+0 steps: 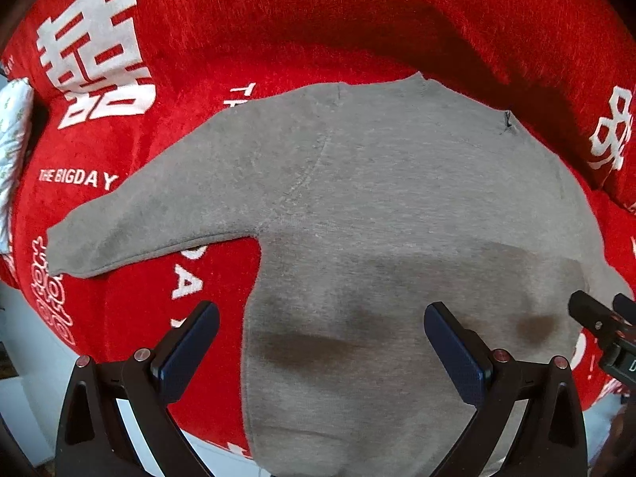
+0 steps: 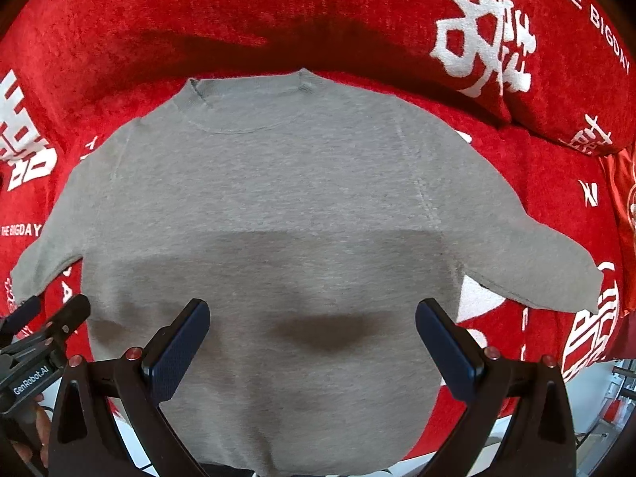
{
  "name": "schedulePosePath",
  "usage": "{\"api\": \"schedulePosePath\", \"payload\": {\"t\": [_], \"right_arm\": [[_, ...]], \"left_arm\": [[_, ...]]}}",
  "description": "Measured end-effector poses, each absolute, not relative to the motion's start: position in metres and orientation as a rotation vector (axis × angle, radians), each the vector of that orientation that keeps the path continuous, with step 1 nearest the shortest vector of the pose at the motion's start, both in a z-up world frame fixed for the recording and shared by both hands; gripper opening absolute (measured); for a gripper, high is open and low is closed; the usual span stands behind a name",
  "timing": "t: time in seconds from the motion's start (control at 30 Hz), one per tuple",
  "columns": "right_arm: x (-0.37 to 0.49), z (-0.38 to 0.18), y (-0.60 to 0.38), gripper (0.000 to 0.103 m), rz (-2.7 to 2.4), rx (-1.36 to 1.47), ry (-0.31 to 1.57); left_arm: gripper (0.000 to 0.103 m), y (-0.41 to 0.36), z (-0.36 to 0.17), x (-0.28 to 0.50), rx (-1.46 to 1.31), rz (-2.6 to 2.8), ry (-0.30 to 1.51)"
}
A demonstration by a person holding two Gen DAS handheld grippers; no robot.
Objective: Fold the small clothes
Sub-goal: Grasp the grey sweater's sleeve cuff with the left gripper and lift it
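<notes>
A small grey long-sleeved sweater (image 2: 278, 183) lies flat on a red blanket (image 2: 238, 8), collar at the far side, both sleeves spread out. It also shows in the left wrist view (image 1: 377, 198), with its left sleeve (image 1: 131, 226) stretched out. My left gripper (image 1: 322, 338) is open and empty above the sweater's lower left part. My right gripper (image 2: 314, 338) is open and empty above the lower middle of the sweater. The right gripper's tips (image 1: 596, 318) show at the right edge of the left wrist view; the left gripper (image 2: 47, 318) shows at the left edge of the right wrist view.
The red blanket (image 1: 278, 20) has white characters and the words "THE BIGDAY". It rises into a raised fold or cushion (image 2: 516, 39) behind the sweater. A white patterned cloth (image 1: 12, 139) lies at the far left. Pale floor (image 2: 612, 397) shows past the blanket's near edge.
</notes>
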State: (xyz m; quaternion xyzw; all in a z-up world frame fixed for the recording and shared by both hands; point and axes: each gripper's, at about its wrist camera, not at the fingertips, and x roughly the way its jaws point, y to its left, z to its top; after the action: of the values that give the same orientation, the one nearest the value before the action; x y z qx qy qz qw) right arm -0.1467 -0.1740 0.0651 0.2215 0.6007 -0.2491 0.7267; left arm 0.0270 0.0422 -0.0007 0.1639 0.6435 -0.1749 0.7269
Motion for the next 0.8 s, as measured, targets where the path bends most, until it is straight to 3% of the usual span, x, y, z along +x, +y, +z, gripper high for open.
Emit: {"api": "schedulePosePath", "payload": {"t": [0.4, 0.6, 0.8], "right_arm": [[-0.108, 0.065, -0.114, 0.103, -0.276, 0.506, 1.335], [-0.089, 0.046, -0.075, 0.103, -0.234, 0.43, 1.39], [-0.078, 0.011, -0.046, 0.103, -0.201, 0.401, 1.461]], "left_arm": [[0.103, 0.118, -0.017, 0.063, 0.109, -0.378, 1.497], [0.103, 0.224, -0.033, 0.107, -0.12, -0.207, 1.428], [0.103, 0.315, -0.09, 0.138, -0.45, -0.126, 1.401]]}}
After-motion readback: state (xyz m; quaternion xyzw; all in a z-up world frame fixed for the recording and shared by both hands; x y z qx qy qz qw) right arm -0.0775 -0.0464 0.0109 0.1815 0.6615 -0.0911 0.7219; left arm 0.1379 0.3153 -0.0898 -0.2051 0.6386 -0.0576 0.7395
